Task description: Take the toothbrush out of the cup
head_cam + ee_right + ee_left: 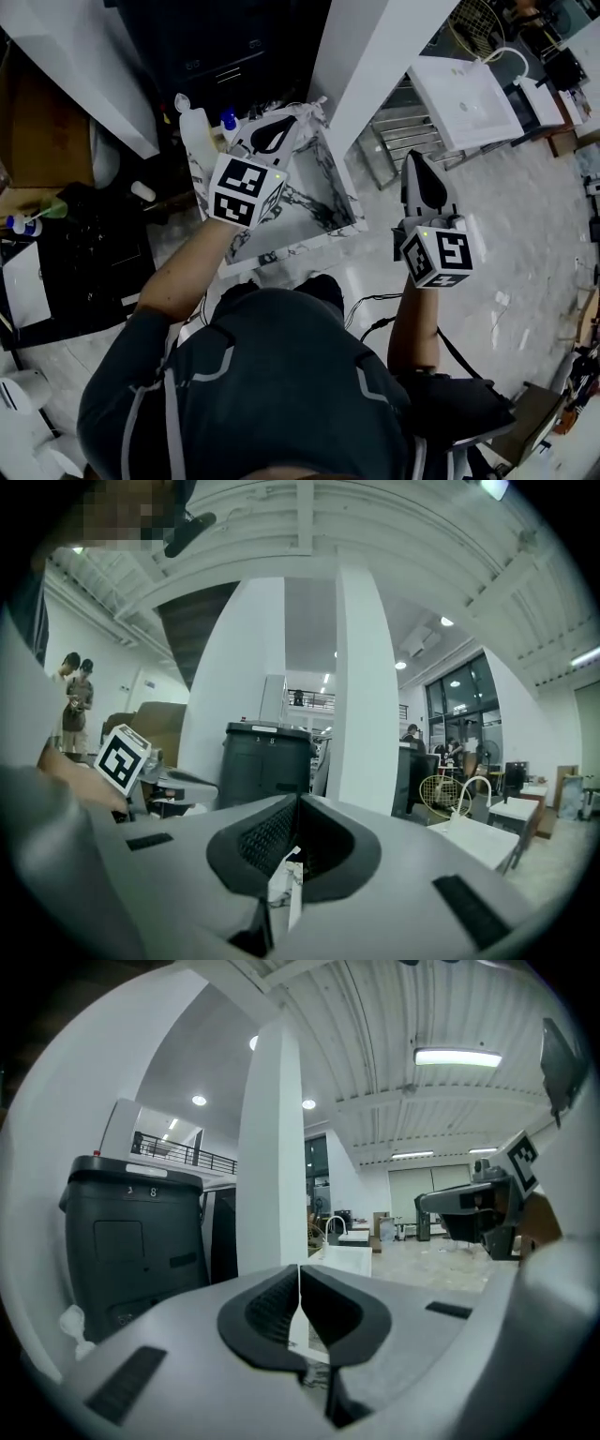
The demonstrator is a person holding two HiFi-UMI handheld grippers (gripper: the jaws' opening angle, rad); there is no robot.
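Observation:
I cannot make out a toothbrush or a cup in any view. In the head view my left gripper (281,124) is held over the back of a marble-patterned basin (330,183), pointing away from me. Its jaws are shut with nothing between them, and its own view shows the pads meeting (299,1271). My right gripper (417,161) hangs over the pale floor to the right of the basin. It is also shut and empty (297,800). Each gripper appears in the other's view: the right gripper (469,1209) and the left gripper's marker cube (123,757).
A white bottle (192,124) and a blue-capped item (228,119) stand at the basin's back left. A white pillar (370,66) rises behind the basin, and a dark bin (131,1241) stands left of it. A metal rack (394,141) and a white sink with a tap (464,98) are at right.

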